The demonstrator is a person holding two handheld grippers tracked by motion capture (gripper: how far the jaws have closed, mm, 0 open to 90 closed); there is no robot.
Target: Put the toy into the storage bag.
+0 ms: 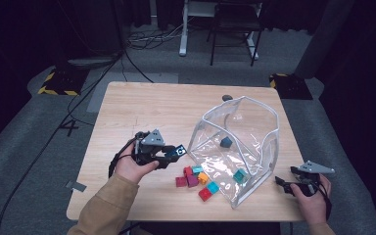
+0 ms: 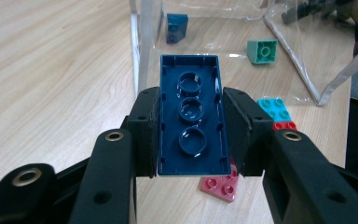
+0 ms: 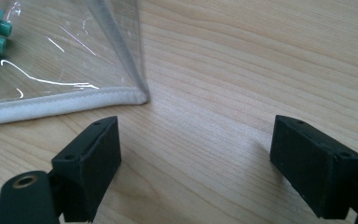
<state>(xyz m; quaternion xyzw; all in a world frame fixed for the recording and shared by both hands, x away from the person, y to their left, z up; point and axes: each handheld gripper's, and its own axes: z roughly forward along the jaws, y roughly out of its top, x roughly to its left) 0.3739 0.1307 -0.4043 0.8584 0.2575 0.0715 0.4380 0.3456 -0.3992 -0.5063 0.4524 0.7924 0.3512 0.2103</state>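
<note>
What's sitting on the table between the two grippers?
In the high view, loose coloured bricks and the clear bag lie between the left gripper and right gripper.

Likely a lab or studio — grey carpet, trailing cables, hazard-taped stand bases, dark curtains beyond the surface's far edge.

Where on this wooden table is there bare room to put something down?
Free: the far-left stretch of the light wooden table, beyond the left gripper, and the near-right corner by the right gripper. Crowded: the loose coloured toy bricks beside the clear plastic bag.
</note>
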